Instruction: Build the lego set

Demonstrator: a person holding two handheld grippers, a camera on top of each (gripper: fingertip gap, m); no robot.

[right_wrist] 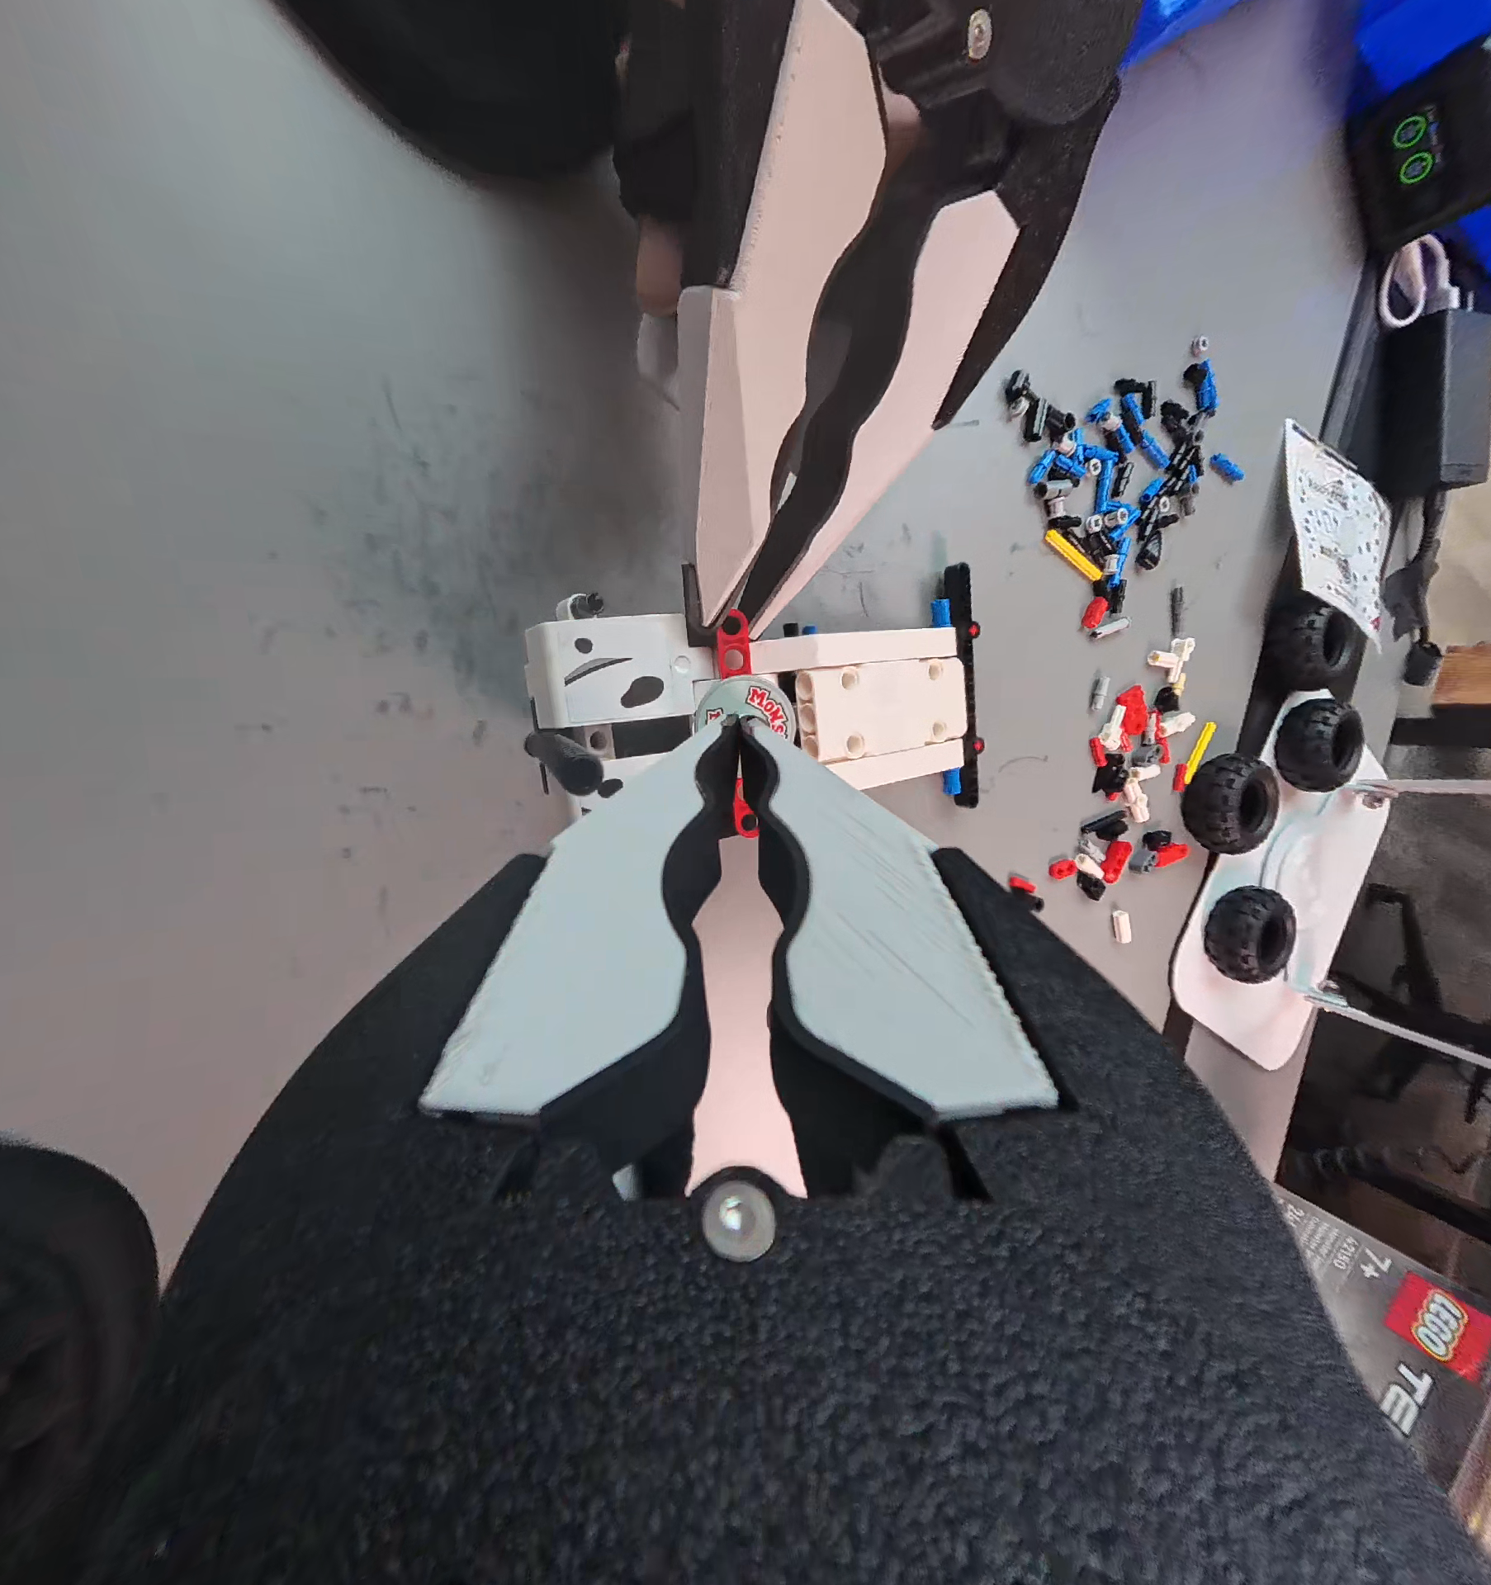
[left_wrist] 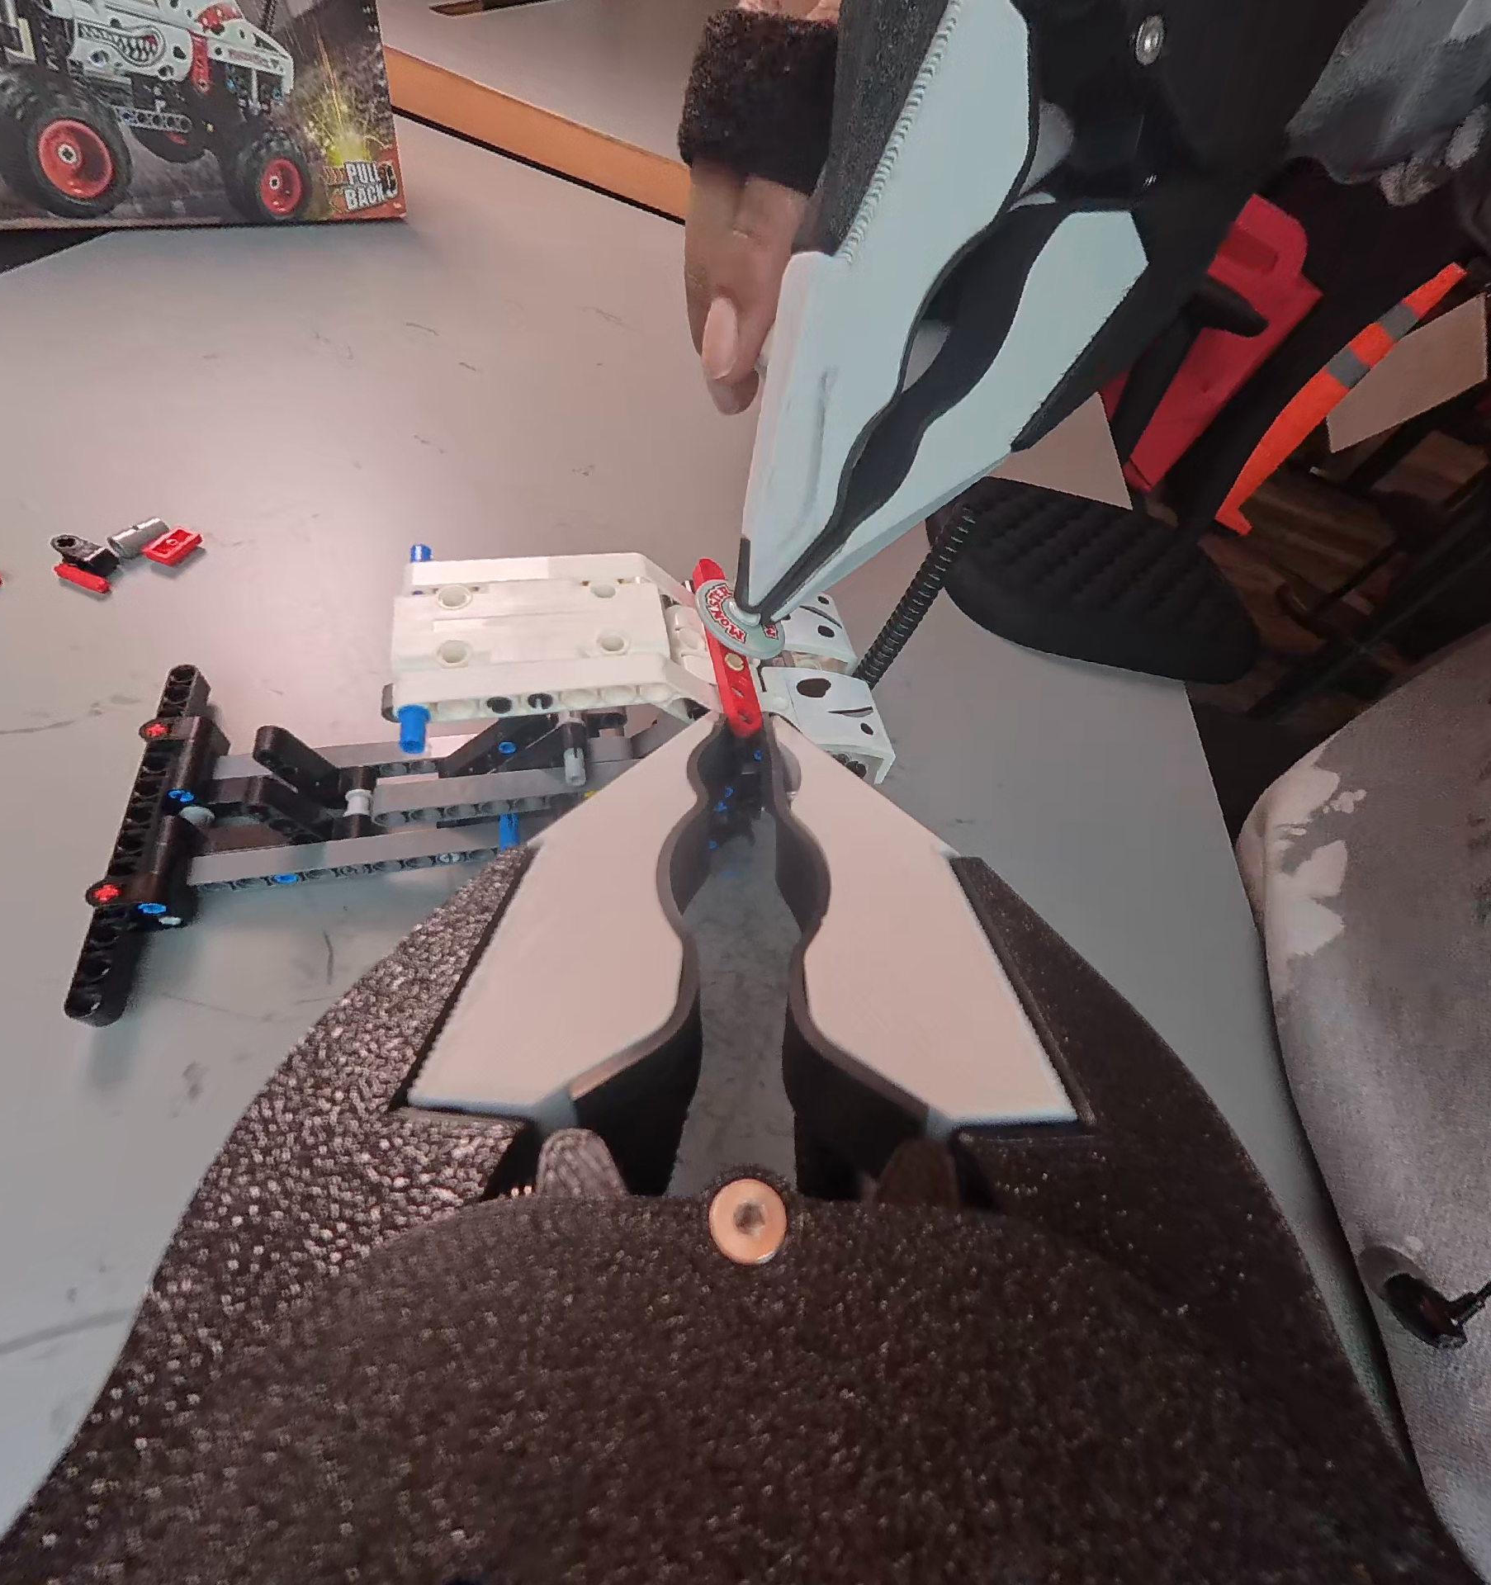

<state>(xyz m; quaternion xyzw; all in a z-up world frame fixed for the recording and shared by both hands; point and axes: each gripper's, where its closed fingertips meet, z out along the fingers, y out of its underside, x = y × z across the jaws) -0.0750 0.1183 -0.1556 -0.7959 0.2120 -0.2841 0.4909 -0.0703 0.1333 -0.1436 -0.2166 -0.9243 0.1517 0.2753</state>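
A part-built lego truck lies on the grey table: white panels (left_wrist: 536, 626) over a black frame (left_wrist: 142, 840), with spotted white panels (right_wrist: 605, 677) at one end. A red beam (left_wrist: 729, 686) stands across its middle. My left gripper (left_wrist: 738, 729) is shut on the red beam's end; it also shows in the right wrist view (right_wrist: 729, 619). My right gripper (right_wrist: 739, 727) is shut on the centre stud of a round printed disc (right_wrist: 763, 703) that sits against the red beam (right_wrist: 733, 652). The right gripper (left_wrist: 751, 611) comes down from above onto the disc (left_wrist: 766, 641).
The set's box (left_wrist: 167, 111) stands at the back left, a few loose red and black pieces (left_wrist: 124, 549) near it. Piles of blue and black pins (right_wrist: 1119, 472) and red and white parts (right_wrist: 1137, 755), several black tyres (right_wrist: 1231, 802) and a paper sheet (right_wrist: 1334, 523) lie beside the model. Both grippers' tips are close together, under 4 cm apart.
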